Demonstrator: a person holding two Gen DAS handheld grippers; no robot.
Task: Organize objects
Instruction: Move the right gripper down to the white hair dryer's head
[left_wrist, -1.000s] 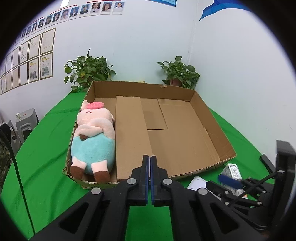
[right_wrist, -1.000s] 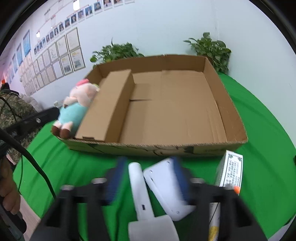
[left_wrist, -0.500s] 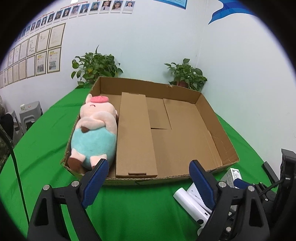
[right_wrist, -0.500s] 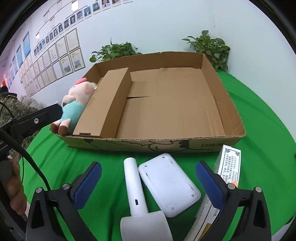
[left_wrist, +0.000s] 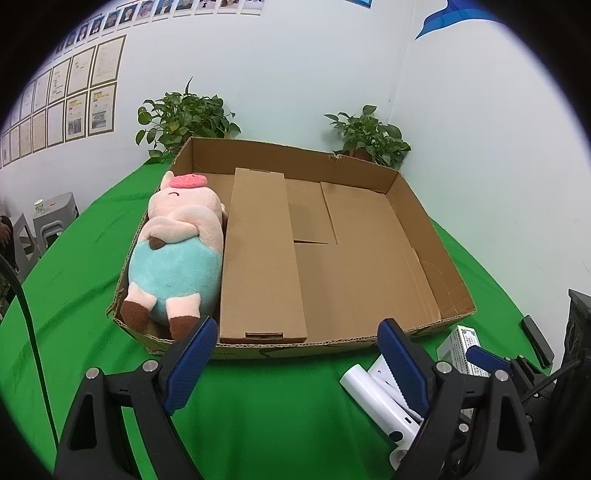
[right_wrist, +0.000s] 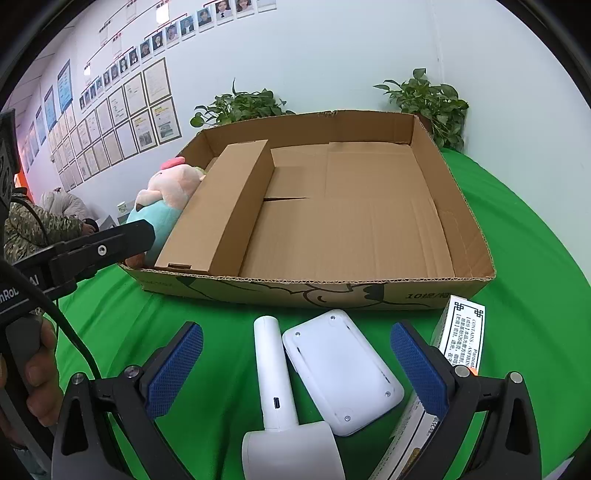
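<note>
A shallow cardboard box (left_wrist: 280, 347) (right_wrist: 469, 218) sits on the green table. A plush pig (left_wrist: 177, 251) (right_wrist: 162, 199) lies in its left compartment beside a cardboard divider (left_wrist: 260, 254) (right_wrist: 221, 206). In front of the box lie a white handheld device (right_wrist: 275, 373) (left_wrist: 376, 402), a flat white case (right_wrist: 341, 373) and a white medicine carton (right_wrist: 461, 332) (left_wrist: 463, 345). My left gripper (left_wrist: 295, 362) is open and empty in front of the box. My right gripper (right_wrist: 295, 369) is open and empty, its jaws either side of the device and case.
Two potted plants (left_wrist: 184, 118) (left_wrist: 369, 136) stand behind the box by the wall. A black flat object (left_wrist: 537, 339) lies at the table's right edge. A grey stool with a paper cup (left_wrist: 48, 218) stands left of the table. A seated person (right_wrist: 40, 221) is at far left.
Both grippers opened from shut or nearly shut to wide open. The left gripper drew back and rose a little. The right gripper stayed over the white items.
</note>
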